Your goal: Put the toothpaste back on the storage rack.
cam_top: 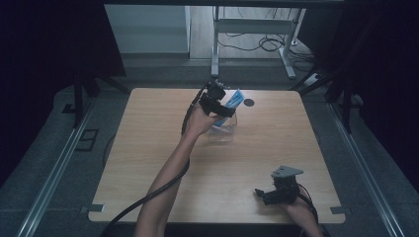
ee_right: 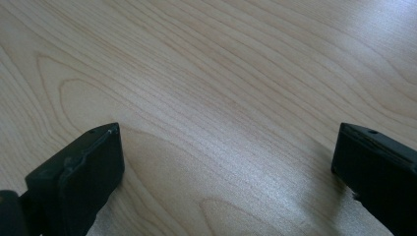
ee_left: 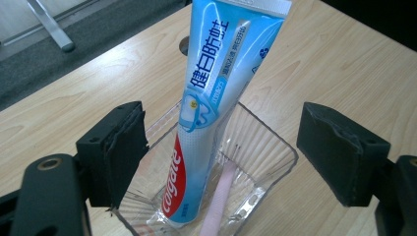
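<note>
Left gripper [ee_left: 221,152] jaws are hanging released around the light, squishy tube [ee_left: 211,108] leaning in the fragile clear cup [ee_left: 275,147], so I'd be pinching it mid-body.

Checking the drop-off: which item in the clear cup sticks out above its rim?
The blue toothpaste tube, leaning out past the rim; the pink toothbrush lies lower inside the cup.

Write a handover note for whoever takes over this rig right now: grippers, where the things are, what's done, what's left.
Left gripper: open, jaws either side of the toothpaste tube, pads clear of it.
Right gripper: open, holding nothing, low over the bare table near the front right edge.
Things: the tube stands tilted in the clear square cup at mid-table; a pink toothbrush lies in the cup beside it.
Done: tube and toothbrush are in the cup.
Left: probably just drawing the left gripper away without tipping the cup.
</note>
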